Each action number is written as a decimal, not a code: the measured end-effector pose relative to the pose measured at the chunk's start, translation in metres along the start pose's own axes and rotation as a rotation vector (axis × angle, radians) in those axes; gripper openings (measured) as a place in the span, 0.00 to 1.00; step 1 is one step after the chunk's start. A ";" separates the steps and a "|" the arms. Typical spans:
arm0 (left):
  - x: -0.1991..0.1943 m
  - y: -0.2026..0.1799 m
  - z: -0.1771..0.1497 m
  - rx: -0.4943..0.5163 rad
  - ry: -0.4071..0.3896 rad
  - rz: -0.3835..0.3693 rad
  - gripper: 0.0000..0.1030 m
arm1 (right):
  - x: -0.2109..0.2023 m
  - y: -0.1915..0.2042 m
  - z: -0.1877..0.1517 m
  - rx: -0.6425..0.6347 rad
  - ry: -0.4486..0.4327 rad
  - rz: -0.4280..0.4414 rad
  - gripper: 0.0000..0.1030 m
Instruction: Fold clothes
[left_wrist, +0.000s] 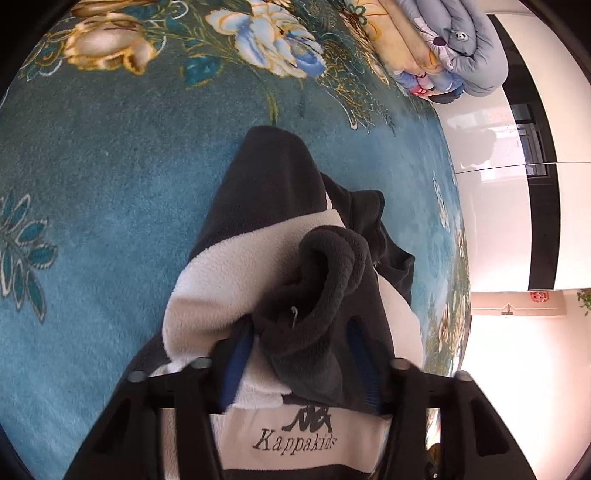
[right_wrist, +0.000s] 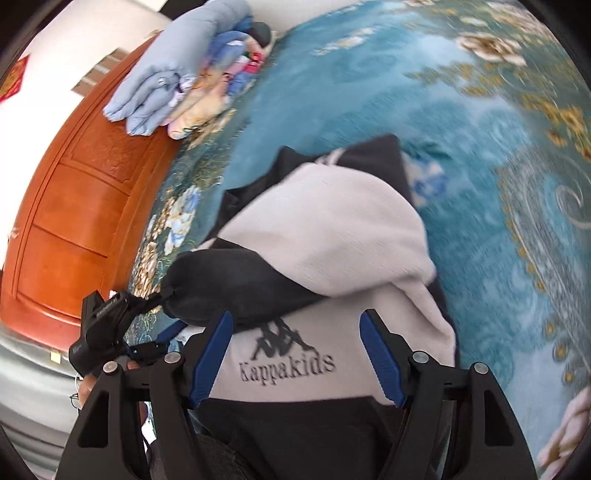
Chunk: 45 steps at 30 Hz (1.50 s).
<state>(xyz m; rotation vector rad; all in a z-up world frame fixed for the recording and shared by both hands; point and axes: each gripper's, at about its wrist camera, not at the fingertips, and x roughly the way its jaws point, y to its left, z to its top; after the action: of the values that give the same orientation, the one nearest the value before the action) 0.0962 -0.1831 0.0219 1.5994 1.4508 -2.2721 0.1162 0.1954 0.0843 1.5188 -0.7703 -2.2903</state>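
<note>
A black and white fleece "Kappakids" garment (left_wrist: 221, 273) lies on the teal flowered bedspread (left_wrist: 92, 177). In the left wrist view a dark fleece sleeve (left_wrist: 325, 288) is bunched between the blue-padded fingers of my left gripper (left_wrist: 299, 332), which stand apart around it. In the right wrist view the garment (right_wrist: 332, 236) lies with a white sleeve folded across its chest. My right gripper (right_wrist: 295, 325) is open just above the logo, holding nothing. My left gripper (right_wrist: 162, 295) shows at the left there, at the dark sleeve end.
Folded quilts and clothes (left_wrist: 443, 48) are piled at the bed's far corner, also in the right wrist view (right_wrist: 177, 81). An orange wooden headboard (right_wrist: 74, 206) runs along the bed's left side. A white wardrobe (left_wrist: 498, 184) stands beyond the bed's edge.
</note>
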 end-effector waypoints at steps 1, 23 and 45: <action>0.000 -0.003 -0.001 0.027 -0.014 0.018 0.24 | 0.000 -0.003 -0.001 0.006 0.003 0.000 0.71; -0.031 0.032 0.005 0.032 0.011 0.016 0.23 | 0.011 0.013 0.037 -0.107 -0.019 0.005 0.71; -0.030 -0.033 -0.004 0.511 -0.053 0.168 0.36 | 0.056 0.043 0.073 -0.389 0.045 -0.105 0.71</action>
<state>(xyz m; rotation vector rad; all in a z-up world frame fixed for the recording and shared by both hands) 0.0978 -0.1750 0.0659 1.6658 0.7174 -2.6947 0.0246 0.1516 0.0889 1.4479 -0.2164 -2.2990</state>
